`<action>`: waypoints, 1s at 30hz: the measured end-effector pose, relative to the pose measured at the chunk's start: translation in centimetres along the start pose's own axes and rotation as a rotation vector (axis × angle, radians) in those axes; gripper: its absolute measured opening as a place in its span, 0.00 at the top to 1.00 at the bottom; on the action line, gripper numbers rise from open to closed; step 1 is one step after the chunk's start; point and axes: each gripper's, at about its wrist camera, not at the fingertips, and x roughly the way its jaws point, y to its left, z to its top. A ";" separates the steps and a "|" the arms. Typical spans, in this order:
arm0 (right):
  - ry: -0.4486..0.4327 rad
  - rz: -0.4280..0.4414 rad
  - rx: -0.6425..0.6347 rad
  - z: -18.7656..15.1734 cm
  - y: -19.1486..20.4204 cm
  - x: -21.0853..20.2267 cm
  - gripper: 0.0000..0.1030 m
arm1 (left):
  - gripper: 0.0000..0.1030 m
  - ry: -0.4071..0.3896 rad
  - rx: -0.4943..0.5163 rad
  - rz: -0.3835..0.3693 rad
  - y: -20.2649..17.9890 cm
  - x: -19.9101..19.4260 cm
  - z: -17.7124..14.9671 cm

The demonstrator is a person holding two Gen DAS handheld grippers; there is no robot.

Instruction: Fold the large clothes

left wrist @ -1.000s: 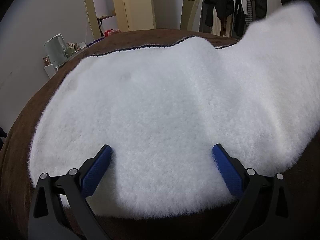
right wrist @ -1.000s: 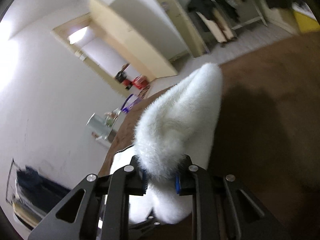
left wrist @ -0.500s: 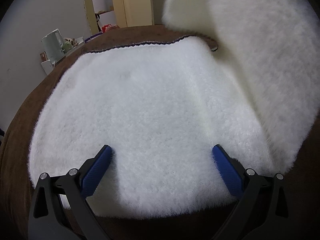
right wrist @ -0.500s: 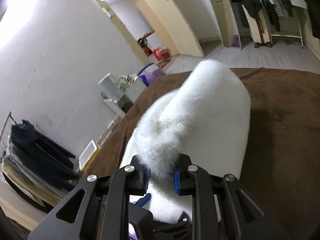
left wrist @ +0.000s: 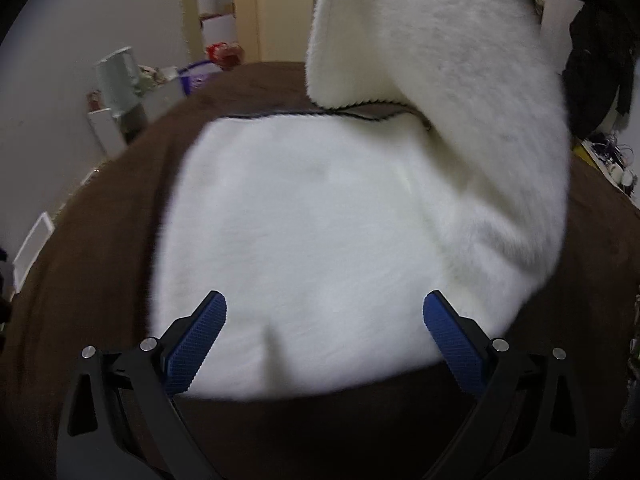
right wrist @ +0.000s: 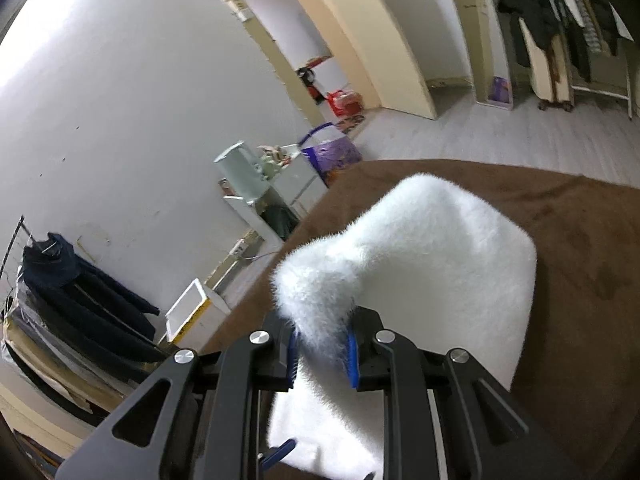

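Note:
A white fluffy garment (left wrist: 320,220) lies spread on a brown cover (left wrist: 100,240). Its right side is lifted high and hangs over the flat part as a big flap (left wrist: 440,60). My left gripper (left wrist: 324,336) is open and empty, low over the garment's near edge, its blue pads wide apart. My right gripper (right wrist: 322,354) is shut on a bunched edge of the white fluffy garment (right wrist: 420,260) and holds it up above the cover (right wrist: 580,260). A blue pad of the left gripper shows below it in the right wrist view.
A white kettle (left wrist: 116,76) and small items stand on a low white unit left of the bed; the kettle also shows in the right wrist view (right wrist: 240,172). A purple bag (right wrist: 332,156) sits on the floor. Dark clothes (right wrist: 80,292) hang at the left wall. A clothes rack (right wrist: 560,20) stands at the back right.
My right gripper has carried the held edge further up and leftward, so the lifted flap now hangs over the flat part. The left gripper has shifted, still open.

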 end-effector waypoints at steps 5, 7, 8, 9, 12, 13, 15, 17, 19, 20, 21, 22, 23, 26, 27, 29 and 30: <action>0.091 0.037 -0.089 -2.0 3.2 3.7 0.82 | 0.06 -0.015 -0.071 0.065 4.6 -2.7 -2.0; 0.149 0.037 -0.125 -3.6 4.0 5.3 0.82 | 0.06 -0.007 -0.110 0.089 6.5 -3.3 -2.8; 0.182 0.037 -0.138 -4.6 4.3 6.1 0.82 | 0.06 0.003 -0.136 0.103 7.6 -3.5 -3.4; 0.222 0.038 -0.151 -6.0 4.5 7.0 0.82 | 0.06 0.009 -0.163 0.116 8.6 -3.7 -4.0; 0.301 0.037 -0.177 -9.2 5.0 8.6 0.82 | 0.06 0.031 -0.229 0.143 11.0 -4.2 -5.5; 0.319 0.037 -0.176 -9.9 5.4 9.1 0.82 | 0.06 0.042 -0.256 0.156 12.0 -4.5 -6.3; 0.352 0.039 -0.177 -11.8 5.7 9.6 0.82 | 0.06 0.057 -0.286 0.177 13.2 -4.6 -7.3; 0.387 0.030 -0.204 -13.9 6.2 10.2 0.82 | 0.06 0.074 -0.329 0.195 14.4 -4.8 -8.4; 0.403 0.019 -0.223 -15.4 6.5 10.8 0.82 | 0.06 0.080 -0.361 0.206 15.2 -5.0 -9.1; 0.407 0.005 -0.241 -16.0 6.5 11.2 0.81 | 0.06 0.087 -0.377 0.212 15.6 -4.9 -9.5; 0.420 -0.013 -0.254 -16.6 6.4 12.0 0.81 | 0.06 0.092 -0.383 0.213 15.8 -4.9 -9.8; 0.430 -0.011 -0.245 -16.9 6.0 12.5 0.81 | 0.06 0.101 -0.389 0.214 15.9 -4.8 -10.0; 0.431 -0.002 -0.229 -17.1 5.7 12.9 0.81 | 0.06 0.106 -0.391 0.217 16.0 -4.7 -10.1; 0.431 -0.001 -0.220 -17.3 5.7 13.3 0.81 | 0.06 0.096 -0.388 0.222 15.8 -4.9 -9.9; 0.431 -0.004 -0.223 -17.4 5.9 13.3 0.81 | 0.06 0.091 -0.387 0.224 15.7 -5.3 -10.1; 0.430 0.007 -0.217 -17.4 6.0 13.1 0.81 | 0.06 0.076 -0.387 0.231 15.6 -5.8 -10.0; 0.431 0.001 -0.258 -17.6 6.3 13.1 0.81 | 0.06 0.072 -0.388 0.233 15.7 -5.8 -10.0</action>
